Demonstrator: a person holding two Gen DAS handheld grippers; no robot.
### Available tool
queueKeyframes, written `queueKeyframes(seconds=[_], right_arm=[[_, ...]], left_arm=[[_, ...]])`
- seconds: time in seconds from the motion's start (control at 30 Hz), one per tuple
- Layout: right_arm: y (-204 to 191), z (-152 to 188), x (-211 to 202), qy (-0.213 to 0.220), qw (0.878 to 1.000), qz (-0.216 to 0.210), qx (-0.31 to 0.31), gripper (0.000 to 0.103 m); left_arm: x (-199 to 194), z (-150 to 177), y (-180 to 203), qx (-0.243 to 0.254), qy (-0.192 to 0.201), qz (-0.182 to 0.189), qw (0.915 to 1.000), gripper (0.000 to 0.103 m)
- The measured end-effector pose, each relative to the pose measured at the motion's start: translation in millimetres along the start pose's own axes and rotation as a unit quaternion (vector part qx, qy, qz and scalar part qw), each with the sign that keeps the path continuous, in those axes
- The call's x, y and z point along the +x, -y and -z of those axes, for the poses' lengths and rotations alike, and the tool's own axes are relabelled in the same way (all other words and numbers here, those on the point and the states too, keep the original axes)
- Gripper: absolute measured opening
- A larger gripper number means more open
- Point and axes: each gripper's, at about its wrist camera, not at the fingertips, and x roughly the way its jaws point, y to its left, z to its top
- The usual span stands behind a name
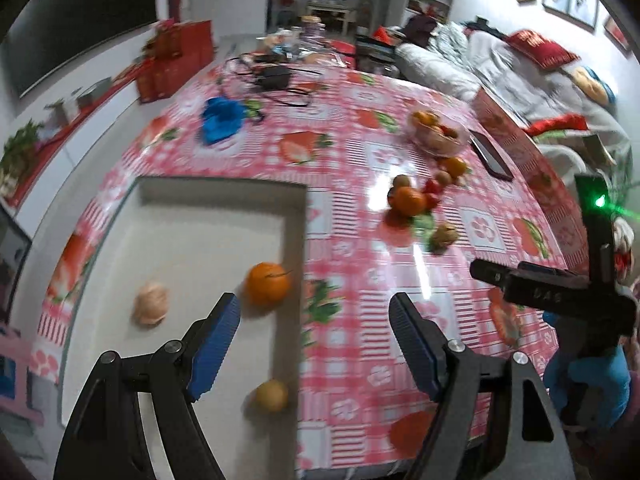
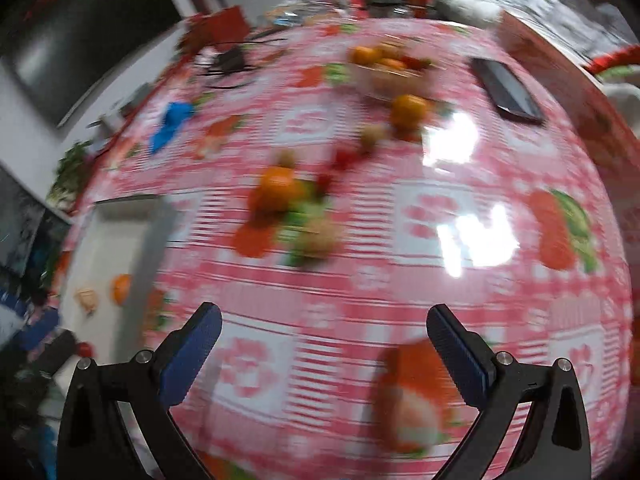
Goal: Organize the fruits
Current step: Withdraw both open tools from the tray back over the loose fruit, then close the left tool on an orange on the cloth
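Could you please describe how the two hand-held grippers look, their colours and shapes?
The left hand-held gripper and the right hand-held gripper look alike: black angular arms with silver pivot bolts, ending in flat blue ribbed pads. In the left wrist view, the right unit's black body carries a green light.

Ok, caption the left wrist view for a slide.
Open left gripper above a white tray holding three fruits, more fruit loose on the strawberry tablecloth.
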Motion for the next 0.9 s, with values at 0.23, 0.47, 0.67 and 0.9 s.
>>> queueKeyframes(seconds=[0.23, 0.47, 0.67, 0.9], right_arm=[[72, 10, 2, 0.028, 0.995, 0.095, 0.026, 0.103], [96, 21, 8, 0.054, 0.99, 0.128, 0.022, 0.103], [98, 30, 4, 0.079, 0.989, 0.125, 0.015, 0.103], [100, 29, 4, 0.082, 0.989, 0.123, 0.016, 0.103]], left_arm=[[24, -29, 45, 0.03, -0.014, 0.006, 0.9994, 0.08], [65, -55, 72, 0.025, -0.043, 0.012, 0.9987, 0.08], [101, -70, 91, 0.047, -0.053, 0.0, 0.9975, 0.08], [142, -83, 98, 0.051, -0.069, -0.011, 0.9963, 0.08]])
